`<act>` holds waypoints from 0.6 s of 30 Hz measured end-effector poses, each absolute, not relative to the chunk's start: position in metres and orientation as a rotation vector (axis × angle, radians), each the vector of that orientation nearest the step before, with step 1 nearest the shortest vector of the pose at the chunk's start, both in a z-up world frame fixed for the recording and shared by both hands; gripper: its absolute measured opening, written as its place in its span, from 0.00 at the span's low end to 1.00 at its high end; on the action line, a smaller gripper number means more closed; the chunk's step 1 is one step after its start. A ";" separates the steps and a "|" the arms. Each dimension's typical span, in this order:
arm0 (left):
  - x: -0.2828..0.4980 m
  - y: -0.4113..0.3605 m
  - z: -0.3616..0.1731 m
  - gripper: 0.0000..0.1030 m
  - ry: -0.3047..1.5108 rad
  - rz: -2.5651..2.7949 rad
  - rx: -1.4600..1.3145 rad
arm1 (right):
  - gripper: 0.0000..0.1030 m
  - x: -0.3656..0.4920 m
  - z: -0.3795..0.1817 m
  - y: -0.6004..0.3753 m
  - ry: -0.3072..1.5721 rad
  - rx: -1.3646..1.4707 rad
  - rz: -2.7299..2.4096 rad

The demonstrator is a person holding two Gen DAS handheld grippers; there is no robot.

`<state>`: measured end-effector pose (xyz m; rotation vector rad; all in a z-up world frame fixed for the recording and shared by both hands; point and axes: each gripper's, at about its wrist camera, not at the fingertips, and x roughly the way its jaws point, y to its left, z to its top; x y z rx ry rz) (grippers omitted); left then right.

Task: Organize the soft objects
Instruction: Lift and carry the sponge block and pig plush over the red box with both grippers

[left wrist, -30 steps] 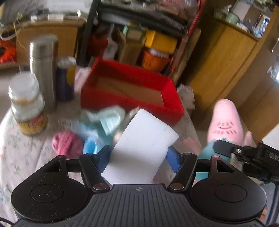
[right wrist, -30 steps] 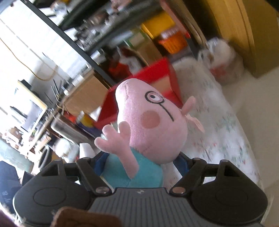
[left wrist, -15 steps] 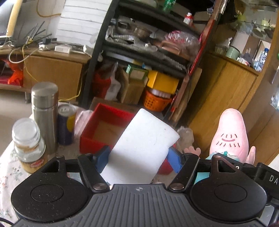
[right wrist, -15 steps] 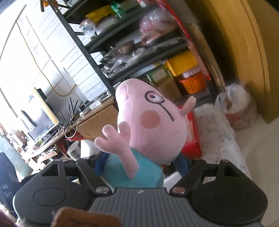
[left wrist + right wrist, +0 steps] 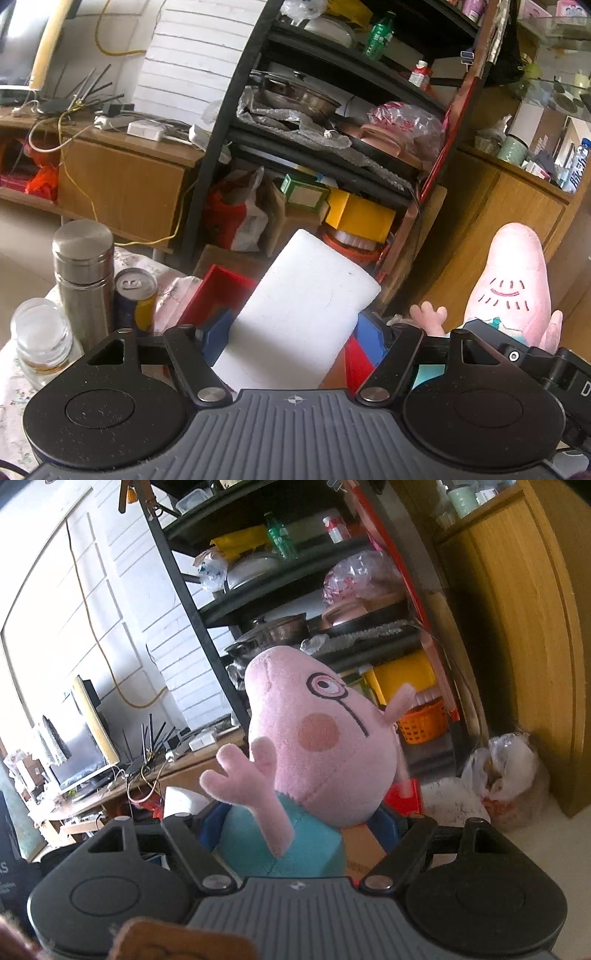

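Note:
A white foam block (image 5: 306,306) sticks up tilted between the blue pads of my left gripper (image 5: 295,328), which is shut on it above the table. Behind it lies the red box (image 5: 218,288), mostly hidden by the block. My right gripper (image 5: 299,823) is shut on the teal body of a pink pig plush (image 5: 317,738), whose head and arm rise above the jaws. The same plush (image 5: 513,280) shows at the right of the left wrist view, level with the foam block. A corner of the red box (image 5: 404,797) peeks from behind the plush.
A steel flask (image 5: 83,273), a drink can (image 5: 135,299) and a glass jar (image 5: 40,336) stand on the flowered tablecloth (image 5: 11,391) at the left. A cluttered black shelf rack (image 5: 332,147) and a wooden cabinet (image 5: 498,221) stand beyond. A plastic bag (image 5: 506,771) lies on the floor.
Both grippers have risen and tipped upward with their loads. The red box has sunk low in both views, and the small soft items on the table have dropped out of sight.

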<state>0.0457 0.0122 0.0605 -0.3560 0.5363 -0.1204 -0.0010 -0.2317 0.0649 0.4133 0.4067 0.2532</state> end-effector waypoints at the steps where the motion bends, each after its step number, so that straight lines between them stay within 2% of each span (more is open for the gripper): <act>1: 0.048 0.012 0.060 0.68 0.537 -0.117 -0.358 | 0.50 0.002 0.066 -0.231 0.402 0.409 0.252; 18: 0.088 0.008 0.059 0.69 0.517 -0.086 -0.363 | 0.50 0.037 0.070 -0.224 0.372 0.357 0.211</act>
